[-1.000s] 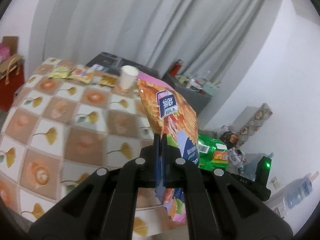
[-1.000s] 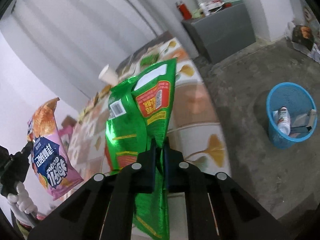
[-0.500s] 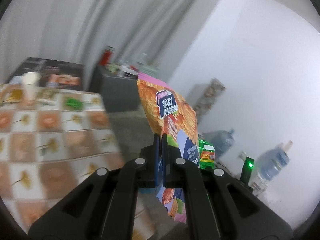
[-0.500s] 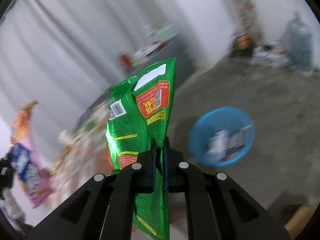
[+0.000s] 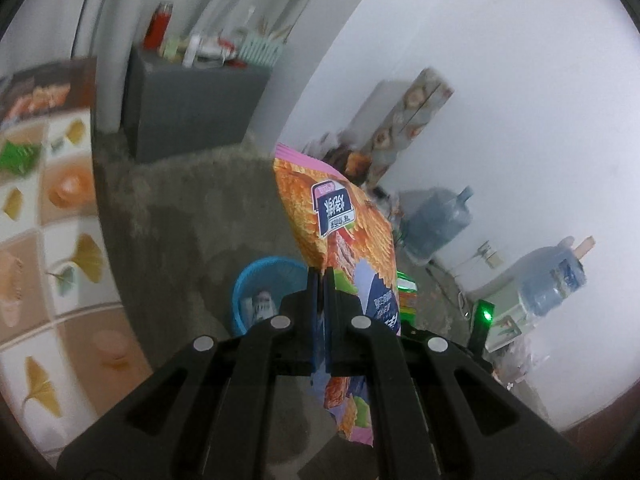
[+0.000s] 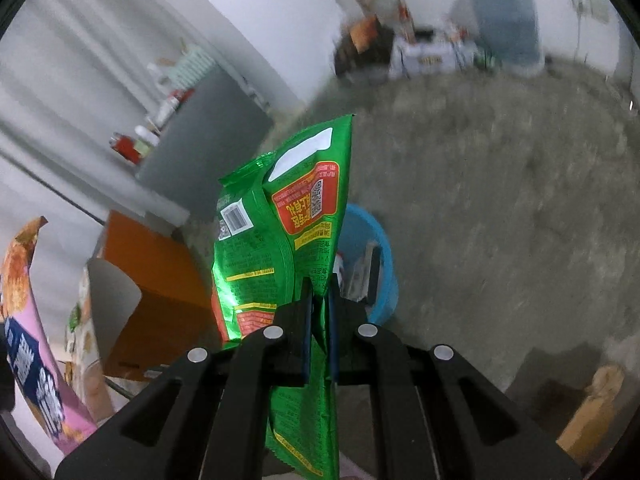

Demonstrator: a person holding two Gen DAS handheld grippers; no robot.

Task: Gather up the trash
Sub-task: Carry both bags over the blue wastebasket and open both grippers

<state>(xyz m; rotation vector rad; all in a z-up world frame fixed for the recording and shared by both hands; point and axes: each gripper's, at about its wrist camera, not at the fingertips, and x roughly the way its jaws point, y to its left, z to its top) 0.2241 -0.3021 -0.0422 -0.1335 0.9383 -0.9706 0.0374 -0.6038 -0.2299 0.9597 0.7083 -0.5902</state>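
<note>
The left gripper (image 5: 320,312) is clenched on one orange snack bag (image 5: 344,232); the right gripper (image 6: 318,324) is clenched on one green snack bag (image 6: 288,224). Both bags hang in the air above and just beside one blue basket (image 6: 384,264) on the floor, which already contains some items. Judged progress: pickup and carry are done; release of the two bags into the basket remains. One green wrapper (image 5: 18,156) lies on the table (image 5: 60,272)

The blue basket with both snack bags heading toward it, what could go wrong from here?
1. The green bag hangs wide and floppy from the right gripper; released off-centre, it may catch the blue basket rim and fall out.
2. The orange bag in the left gripper hides part of the basket, so aiming is harder.
</note>
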